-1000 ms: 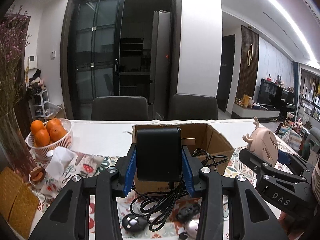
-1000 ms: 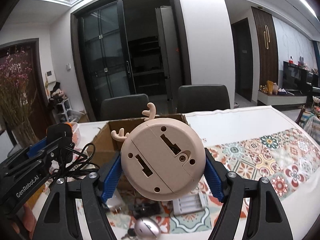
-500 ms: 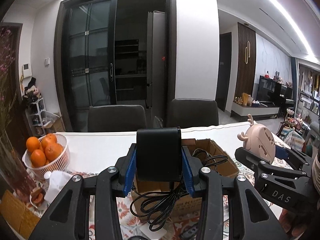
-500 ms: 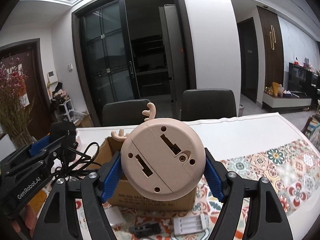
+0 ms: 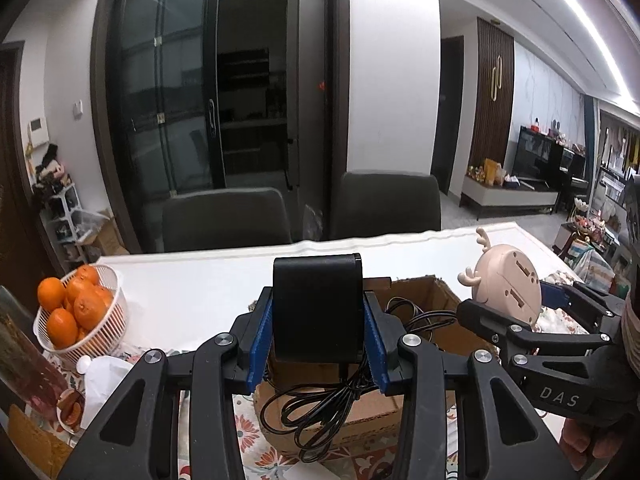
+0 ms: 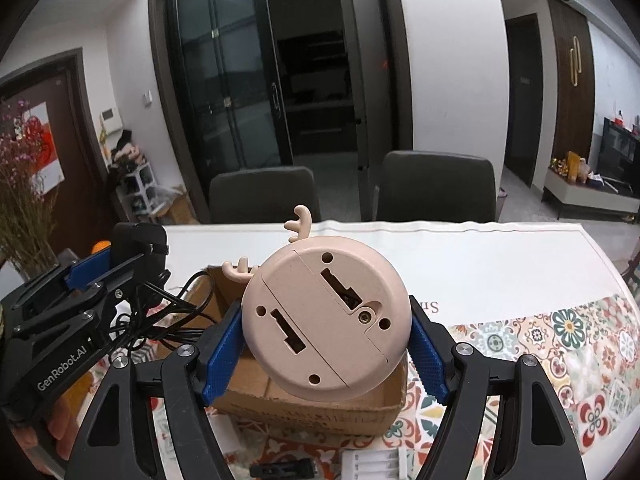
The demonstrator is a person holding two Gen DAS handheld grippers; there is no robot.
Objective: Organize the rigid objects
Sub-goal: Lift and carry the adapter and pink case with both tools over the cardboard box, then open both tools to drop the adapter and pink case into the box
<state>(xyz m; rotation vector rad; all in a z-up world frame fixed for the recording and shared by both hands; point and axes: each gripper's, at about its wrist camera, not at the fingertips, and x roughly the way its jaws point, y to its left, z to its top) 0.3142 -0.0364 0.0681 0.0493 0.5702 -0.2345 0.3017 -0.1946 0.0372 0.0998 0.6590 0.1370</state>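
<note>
My left gripper is shut on a black power adapter; its black cable hangs in loops over the near wall of an open cardboard box. My right gripper is shut on a round pink deer-antler clock, whose back faces the camera, and holds it above the same box. In the left wrist view the clock hangs over the box's right side. In the right wrist view the adapter sits to the left in the left gripper.
A white basket of oranges and a crumpled tissue lie at the left. Dried flowers stand further left. A white battery holder and a small black item lie before the box. Two dark chairs stand behind the table.
Both grippers have moved forward and slightly up with their loads, from short of the box to over it. The small items on the near cloth have dropped out of the left view.
</note>
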